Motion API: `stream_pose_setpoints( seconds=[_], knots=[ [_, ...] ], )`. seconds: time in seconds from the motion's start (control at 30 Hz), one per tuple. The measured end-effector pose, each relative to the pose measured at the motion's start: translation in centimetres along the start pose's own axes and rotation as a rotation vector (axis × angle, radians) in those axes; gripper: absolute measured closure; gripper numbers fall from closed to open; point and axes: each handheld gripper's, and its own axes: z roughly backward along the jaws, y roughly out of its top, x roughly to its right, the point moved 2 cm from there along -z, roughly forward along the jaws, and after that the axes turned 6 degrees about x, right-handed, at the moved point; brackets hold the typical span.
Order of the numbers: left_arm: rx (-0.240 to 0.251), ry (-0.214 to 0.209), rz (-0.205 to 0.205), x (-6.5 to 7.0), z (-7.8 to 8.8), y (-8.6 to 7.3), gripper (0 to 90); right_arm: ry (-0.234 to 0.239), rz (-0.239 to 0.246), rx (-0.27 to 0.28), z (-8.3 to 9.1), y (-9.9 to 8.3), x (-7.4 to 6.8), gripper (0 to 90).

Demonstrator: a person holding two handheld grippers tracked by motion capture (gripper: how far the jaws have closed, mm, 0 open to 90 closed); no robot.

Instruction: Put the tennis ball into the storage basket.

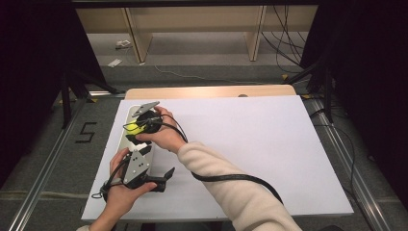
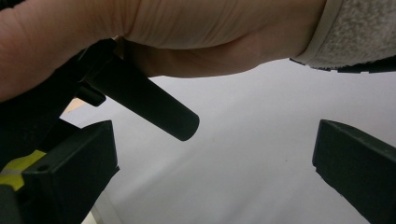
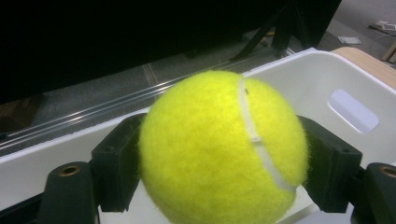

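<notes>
My right gripper clamps a yellow tennis ball between its two black jaws, holding it over a white bin at the left side of the white table, toward the far edge. My left gripper sits nearer to me, just right of the bin, jaws spread wide with nothing between them.

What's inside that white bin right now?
A yellow tennis ball, clamped between the right gripper's jaws, sits within the white bin's walls. The ball and jaws hide the bin's floor, so anything lying below cannot be seen.
</notes>
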Motion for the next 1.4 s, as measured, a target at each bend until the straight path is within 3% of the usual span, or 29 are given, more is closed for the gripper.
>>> stream_pose_setpoints(
  seconds=[0.77,1.4],
  knots=[
    [0.0,0.0,0.003,0.0,0.0,0.0,0.0,-0.011,-0.002,0.01,0.5,0.3,0.3,18.0],
    [0.0,0.001,0.002,0.0,0.0,0.0,0.0,-0.034,-0.014,0.047,3.4,0.0,1.0,18.0]
  ],
)
